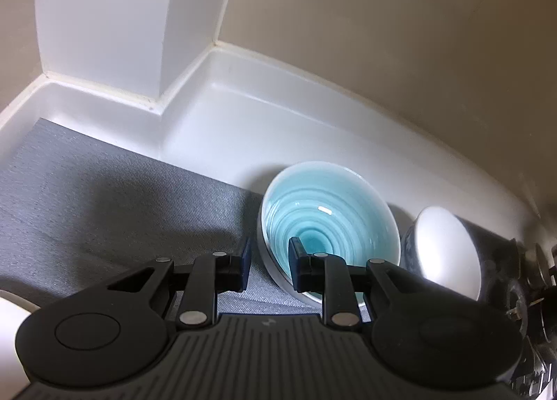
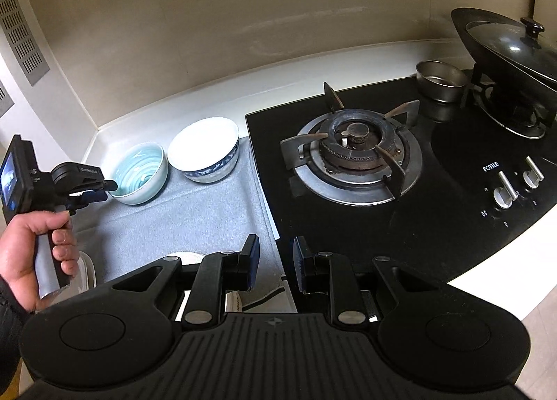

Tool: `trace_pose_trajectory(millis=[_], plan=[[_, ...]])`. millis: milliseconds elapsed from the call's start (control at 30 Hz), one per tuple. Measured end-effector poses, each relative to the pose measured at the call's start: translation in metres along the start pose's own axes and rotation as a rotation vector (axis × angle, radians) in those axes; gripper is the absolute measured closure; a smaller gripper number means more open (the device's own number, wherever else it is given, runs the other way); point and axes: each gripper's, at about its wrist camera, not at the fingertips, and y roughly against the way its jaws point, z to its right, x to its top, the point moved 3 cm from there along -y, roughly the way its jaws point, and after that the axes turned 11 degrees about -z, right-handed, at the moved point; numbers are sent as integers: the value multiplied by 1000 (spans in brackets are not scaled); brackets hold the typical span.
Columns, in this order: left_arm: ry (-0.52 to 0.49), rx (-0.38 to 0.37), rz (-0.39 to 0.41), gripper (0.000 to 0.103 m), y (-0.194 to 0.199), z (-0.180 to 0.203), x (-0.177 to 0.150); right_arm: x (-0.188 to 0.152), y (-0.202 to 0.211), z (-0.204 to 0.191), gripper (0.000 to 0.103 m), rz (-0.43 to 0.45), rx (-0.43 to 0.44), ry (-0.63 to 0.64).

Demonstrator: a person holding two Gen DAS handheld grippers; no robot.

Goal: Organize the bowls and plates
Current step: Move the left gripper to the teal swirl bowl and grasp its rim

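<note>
Left wrist view: the turquoise bowl (image 1: 329, 222) is glazed with ringed ridges inside and has a pale rim. It sits on the grey mat (image 1: 104, 198) that covers the table, at the mat's far edge, close to the white raised ledge (image 1: 278, 121). The left gripper (image 1: 269, 262) has its fingers apart: one finger is inside the bowl and the other outside, with the near rim between them, not pressed. Just to the right of the turquoise bowl is the blue-patterned white bowl (image 1: 449, 253), almost touching it.

Right wrist view: the turquoise bowl (image 2: 139, 172) and the blue-patterned white bowl (image 2: 205, 149) stand side by side on the grey mat (image 2: 181, 219). To the right of them is the black gas stove (image 2: 383, 184) with a bare burner (image 2: 355, 153). Farther right are a small steel cup (image 2: 440, 81) and a lidded wok (image 2: 511, 48). The right gripper (image 2: 276, 266) hangs over the mat's edge, its fingers apart and holding nothing. The left hand (image 2: 31, 246) holds the left gripper (image 2: 109, 187) at the turquoise bowl's rim.
</note>
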Motion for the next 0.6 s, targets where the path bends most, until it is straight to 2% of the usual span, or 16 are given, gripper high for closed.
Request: trace_pose_trajectory(millis=[600], plan=[[-33,20,-48,81,-16,1,5,-1,-11,-16,79,-27,16,3]])
